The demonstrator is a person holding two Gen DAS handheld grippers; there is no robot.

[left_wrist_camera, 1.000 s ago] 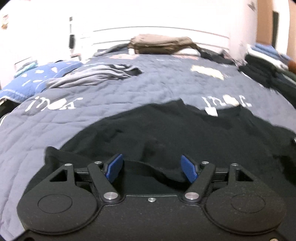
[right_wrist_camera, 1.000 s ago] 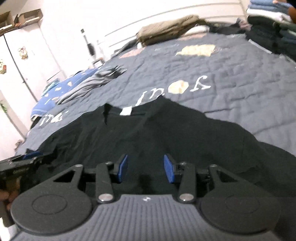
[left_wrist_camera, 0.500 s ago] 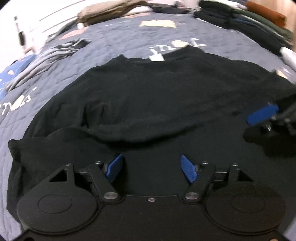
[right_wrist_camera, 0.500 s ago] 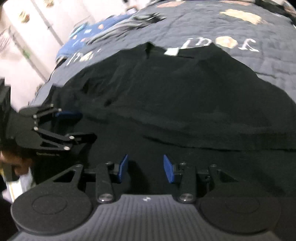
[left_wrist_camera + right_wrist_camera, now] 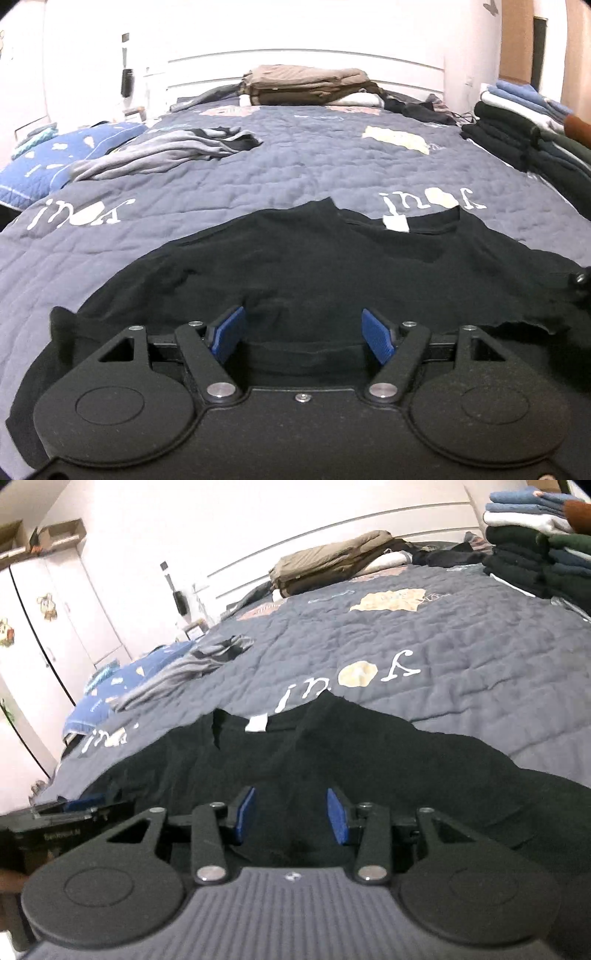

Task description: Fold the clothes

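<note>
We held both the left tongs (image 5: 302,334) and right tongs (image 5: 291,816) apart over the black shirt (image 5: 332,266) at the bed's (image 5: 258,177) near edge, ready to grab its hem.

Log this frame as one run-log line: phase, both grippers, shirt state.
phase: pre-fold | left gripper: open, over near hem | right gripper: open, over shirt | black shirt: spread on quilt, collar far side, unfolded

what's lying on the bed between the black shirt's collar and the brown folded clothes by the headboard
Only bare quilt, with a cream patch, separates the black shirt from the brown clothes; the left wrist view shows it.
</note>
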